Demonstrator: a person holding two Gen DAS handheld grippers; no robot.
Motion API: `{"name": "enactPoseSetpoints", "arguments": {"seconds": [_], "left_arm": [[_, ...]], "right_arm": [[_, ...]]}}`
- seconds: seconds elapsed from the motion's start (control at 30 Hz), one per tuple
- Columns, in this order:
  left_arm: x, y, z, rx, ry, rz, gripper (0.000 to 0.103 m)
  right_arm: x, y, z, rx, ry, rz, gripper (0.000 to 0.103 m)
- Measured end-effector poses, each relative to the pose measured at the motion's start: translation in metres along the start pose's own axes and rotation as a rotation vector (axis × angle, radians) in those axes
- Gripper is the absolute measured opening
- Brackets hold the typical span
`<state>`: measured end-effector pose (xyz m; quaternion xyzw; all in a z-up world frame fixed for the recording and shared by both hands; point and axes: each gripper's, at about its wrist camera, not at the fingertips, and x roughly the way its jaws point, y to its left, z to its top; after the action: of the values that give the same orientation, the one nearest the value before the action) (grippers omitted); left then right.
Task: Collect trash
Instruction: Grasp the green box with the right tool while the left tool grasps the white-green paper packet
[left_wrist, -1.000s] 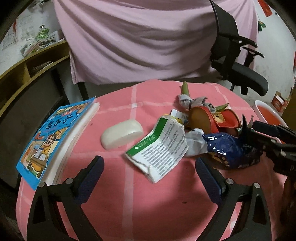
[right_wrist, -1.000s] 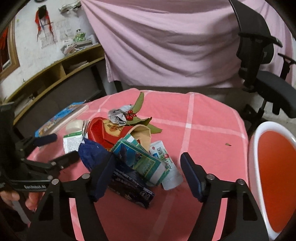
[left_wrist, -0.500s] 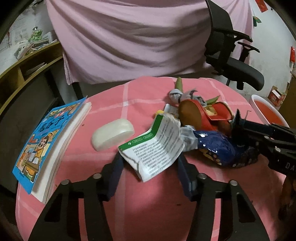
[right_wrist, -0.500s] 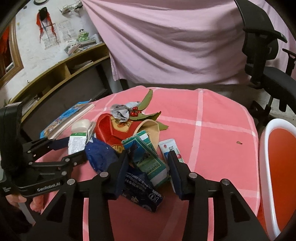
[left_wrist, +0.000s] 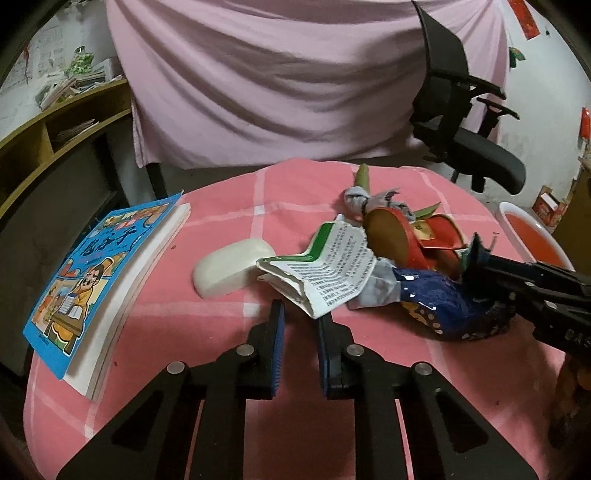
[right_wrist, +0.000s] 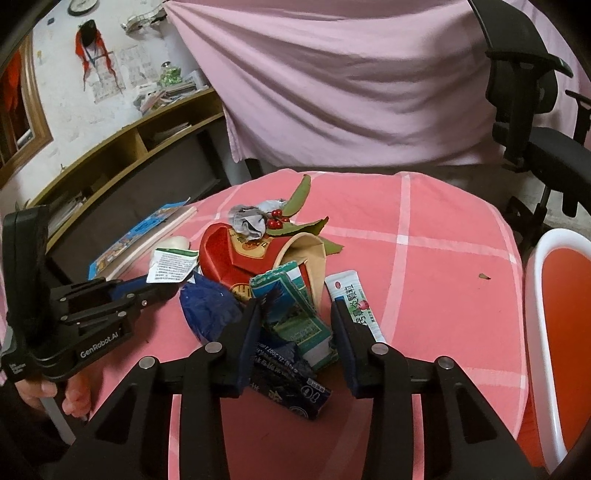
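A heap of trash lies on the pink checked tablecloth (left_wrist: 303, 192). My left gripper (left_wrist: 299, 317) has closed on the near corner of a torn white and green paper carton (left_wrist: 325, 277). Behind it lie a blue crumpled wrapper (left_wrist: 439, 302) and a red paper cup (left_wrist: 410, 236). My right gripper (right_wrist: 293, 314) has closed around a green and blue carton (right_wrist: 291, 310) lying over a dark blue packet (right_wrist: 291, 380). A white toothpaste tube (right_wrist: 356, 302) lies just right of its right finger.
A blue picture book (left_wrist: 96, 273) lies at the table's left edge, with a white soap bar (left_wrist: 232, 266) beside it. A white bin with an orange inside (right_wrist: 561, 332) stands right of the table. A black office chair (left_wrist: 465, 122) stands behind.
Both grippers have closed from wide open: the left onto the paper carton's corner, the right around the green and blue carton. Both have also moved forward toward the heap.
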<state>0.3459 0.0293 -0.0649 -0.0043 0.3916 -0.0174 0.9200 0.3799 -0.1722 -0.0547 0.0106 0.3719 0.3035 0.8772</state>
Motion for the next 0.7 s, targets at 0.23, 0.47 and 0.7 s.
{"name": "enactPoseSetpoints", "arguments": {"seconds": [0.23, 0.47, 0.7], "left_arm": [[-0.017, 0.005, -0.001, -0.027, -0.065, -0.080, 0.051], [0.001, 0.009, 0.005, -0.078, 0.015, -0.092, 0.050], [0.004, 0.018, 0.007, -0.148, 0.024, -0.092, 0.030]], "right_arm": [[-0.002, -0.005, -0.001, 0.028, -0.003, -0.002, 0.036], [-0.006, -0.003, -0.002, 0.024, -0.014, -0.041, 0.036], [-0.002, -0.001, 0.000, 0.016, -0.003, -0.050, 0.036]]}}
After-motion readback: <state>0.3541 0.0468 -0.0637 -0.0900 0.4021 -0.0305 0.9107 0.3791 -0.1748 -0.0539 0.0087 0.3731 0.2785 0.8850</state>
